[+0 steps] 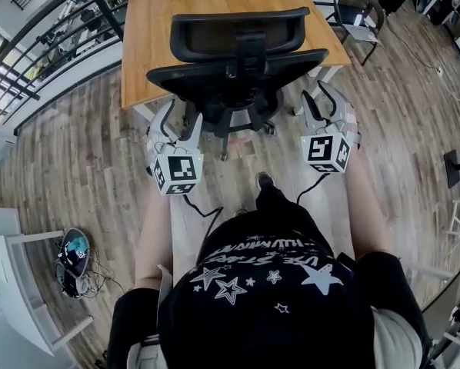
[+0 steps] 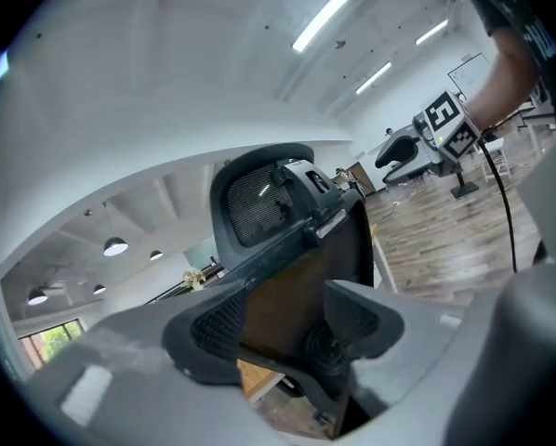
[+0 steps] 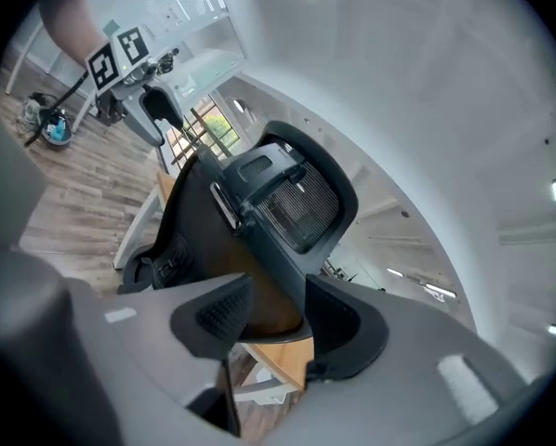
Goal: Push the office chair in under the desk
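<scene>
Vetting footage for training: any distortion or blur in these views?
Head view: evenly lit, sharp, floor boards bowing toward the edges. Left gripper view: strong fisheye, dark corners, office chair crisp, tool soft. Right gripper view: same fisheye, horizon tilted.

wood-plank floor [image 1: 76,152] all round. a black railing [image 1: 53,29] runs along the upper left. a white unit [image 1: 15,283] stands at lower left, with cables [image 1: 75,261] just beside it. a second chair [image 1: 358,10] sits upper right. overhead are a white ceiling [image 2: 166,82], strip lights [image 2: 324,17] and round lamps [image 2: 115,246]. a window [image 2: 50,342] shows greenery.
</scene>
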Available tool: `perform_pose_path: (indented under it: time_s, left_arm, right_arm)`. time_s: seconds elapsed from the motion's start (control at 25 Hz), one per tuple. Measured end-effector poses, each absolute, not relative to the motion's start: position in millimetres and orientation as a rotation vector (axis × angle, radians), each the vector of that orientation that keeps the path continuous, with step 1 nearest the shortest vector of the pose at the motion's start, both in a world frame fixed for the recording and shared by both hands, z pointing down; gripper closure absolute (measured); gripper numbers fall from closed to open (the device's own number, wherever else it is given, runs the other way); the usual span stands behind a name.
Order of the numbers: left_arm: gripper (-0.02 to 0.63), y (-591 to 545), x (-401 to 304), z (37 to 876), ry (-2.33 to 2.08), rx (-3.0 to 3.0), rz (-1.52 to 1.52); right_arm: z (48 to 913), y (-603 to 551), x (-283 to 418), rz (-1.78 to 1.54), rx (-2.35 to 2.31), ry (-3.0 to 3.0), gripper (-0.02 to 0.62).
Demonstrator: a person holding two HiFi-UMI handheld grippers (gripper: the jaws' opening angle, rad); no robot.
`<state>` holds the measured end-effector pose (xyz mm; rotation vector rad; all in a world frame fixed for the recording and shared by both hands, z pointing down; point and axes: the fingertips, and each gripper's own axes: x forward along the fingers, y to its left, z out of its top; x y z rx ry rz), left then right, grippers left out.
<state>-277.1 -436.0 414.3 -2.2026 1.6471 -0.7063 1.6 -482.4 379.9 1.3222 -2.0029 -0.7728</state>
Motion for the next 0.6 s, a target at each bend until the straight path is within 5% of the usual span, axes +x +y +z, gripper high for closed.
perform_pose_path:
  time_s: [0.16,0.6]
  left_arm:
    - [0.358,-417,-276,423,1.625,-2.229,-0.704]
    - [0.499,-392,-279,422,1.687,-2.242,-0.640]
  right_arm:
    - [390,-456,-11,-0.744,1.303,-2.021,0.425]
    - [385,-421,-15,-0.766,1.346,-2.048,0.577]
